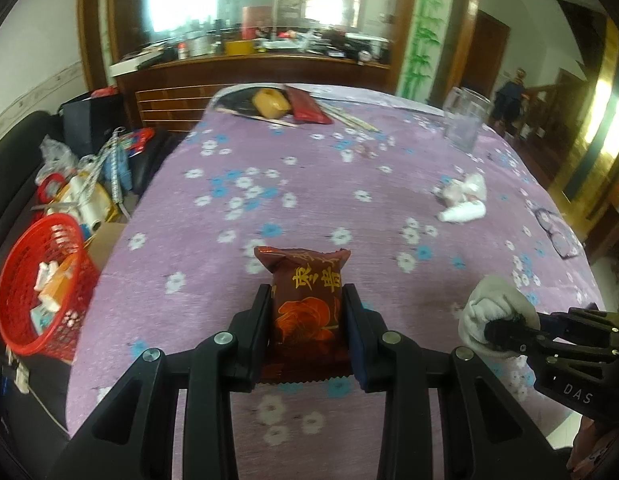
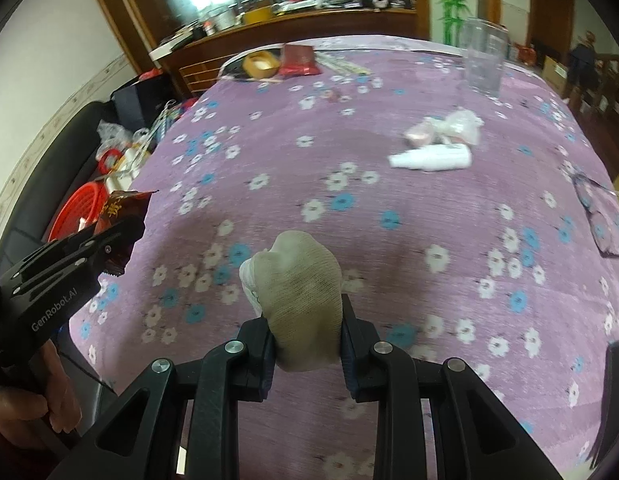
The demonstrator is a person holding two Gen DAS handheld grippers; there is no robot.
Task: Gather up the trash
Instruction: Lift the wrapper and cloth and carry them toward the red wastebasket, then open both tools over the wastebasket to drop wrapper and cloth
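Snack packet (image 1: 306,300): dark red wrapper, yellow Chinese characters across upper part, large ones legible as shapes only, not surely readable; upper row blurred. Same packet in right wrist view shows only fragment of yellow print.

Right gripper (image 1: 505,334): white letters "DAS" on black body, rest cut off by frame edge.

Left gripper (image 2: 121,236): white print "GenRobot.AI" along black side of body.

Red packet (image 1: 309,110) at far end of table: any print too blurred to read.
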